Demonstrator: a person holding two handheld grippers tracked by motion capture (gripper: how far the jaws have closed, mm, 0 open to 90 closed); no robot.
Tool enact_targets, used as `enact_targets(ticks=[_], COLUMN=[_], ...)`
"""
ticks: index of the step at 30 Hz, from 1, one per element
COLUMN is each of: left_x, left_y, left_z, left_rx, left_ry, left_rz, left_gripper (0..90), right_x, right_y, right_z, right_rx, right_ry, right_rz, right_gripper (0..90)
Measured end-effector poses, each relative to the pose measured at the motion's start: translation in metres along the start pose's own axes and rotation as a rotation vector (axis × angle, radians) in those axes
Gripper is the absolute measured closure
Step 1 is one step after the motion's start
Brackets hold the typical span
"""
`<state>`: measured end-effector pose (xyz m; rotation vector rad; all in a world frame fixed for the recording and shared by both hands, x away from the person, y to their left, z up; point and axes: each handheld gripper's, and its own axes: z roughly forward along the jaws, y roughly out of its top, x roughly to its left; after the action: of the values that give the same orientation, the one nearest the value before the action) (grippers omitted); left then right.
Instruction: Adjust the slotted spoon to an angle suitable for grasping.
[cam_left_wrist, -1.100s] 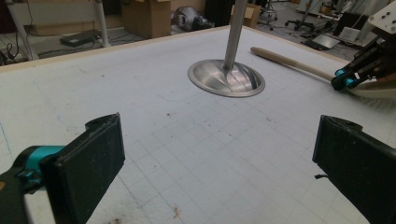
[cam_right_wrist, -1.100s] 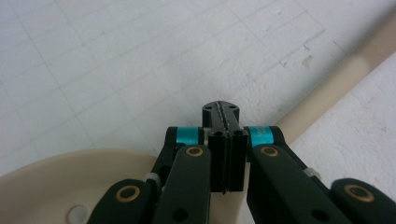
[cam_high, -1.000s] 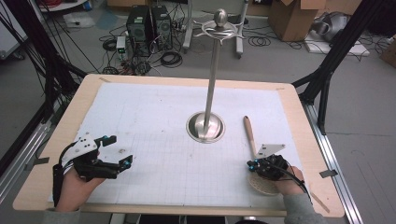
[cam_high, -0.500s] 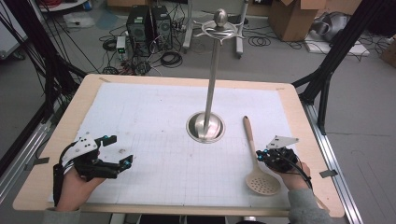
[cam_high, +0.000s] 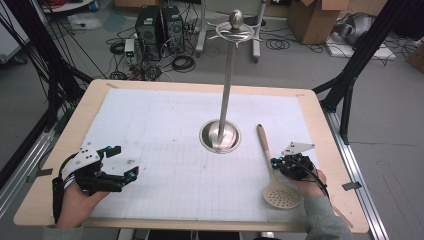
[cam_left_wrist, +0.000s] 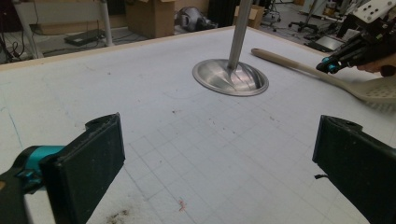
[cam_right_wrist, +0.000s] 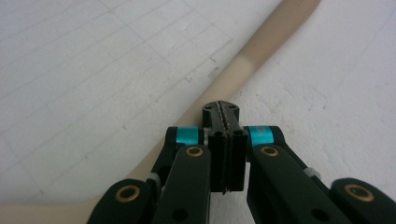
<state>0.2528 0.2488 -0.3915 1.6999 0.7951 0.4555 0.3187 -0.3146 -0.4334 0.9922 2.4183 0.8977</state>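
A pale slotted spoon (cam_high: 271, 166) lies flat on the white grid mat (cam_high: 165, 130), right of a metal utensil stand (cam_high: 220, 135), handle pointing away from me. My right gripper (cam_high: 280, 163) sits at the handle's near part, just above the slotted head. In the right gripper view its jaws (cam_right_wrist: 221, 113) are pressed together with nothing between them, and the handle (cam_right_wrist: 261, 46) runs underneath. My left gripper (cam_high: 125, 161) rests near the mat's front left, jaws wide apart (cam_left_wrist: 219, 154) and empty. The left gripper view also shows the stand base (cam_left_wrist: 231, 77), the spoon (cam_left_wrist: 299, 65) and the right gripper (cam_left_wrist: 329, 65).
The stand's tall pole (cam_high: 227, 85) rises from mid-table to hooks at its top (cam_high: 235, 31). The wooden table edge (cam_high: 320, 125) frames the mat. Computers, cables and boxes lie on the floor beyond.
My right gripper has moved away from me, off the spoon's slotted head and up to the handle, so the head is now uncovered. The left gripper has stayed put.
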Motion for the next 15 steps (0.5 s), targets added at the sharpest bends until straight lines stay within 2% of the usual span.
enact_targets(ticks=[9,15], left_x=[0.001,0.0], left_y=[-0.001,-0.001], left_z=[0.0,-0.002], left_rx=[0.006,0.002], left_ry=[-0.001,-0.001], left_rz=[-0.002,0.0], left_gripper=[2.7,2.7], right_x=[0.002,0.003], right_y=[0.005,0.008], right_z=[0.01,0.011], right_rx=[-0.024,-0.022], right_ry=[0.04,0.057], right_rz=[-0.029,-0.069], right_gripper=[90.0,90.0])
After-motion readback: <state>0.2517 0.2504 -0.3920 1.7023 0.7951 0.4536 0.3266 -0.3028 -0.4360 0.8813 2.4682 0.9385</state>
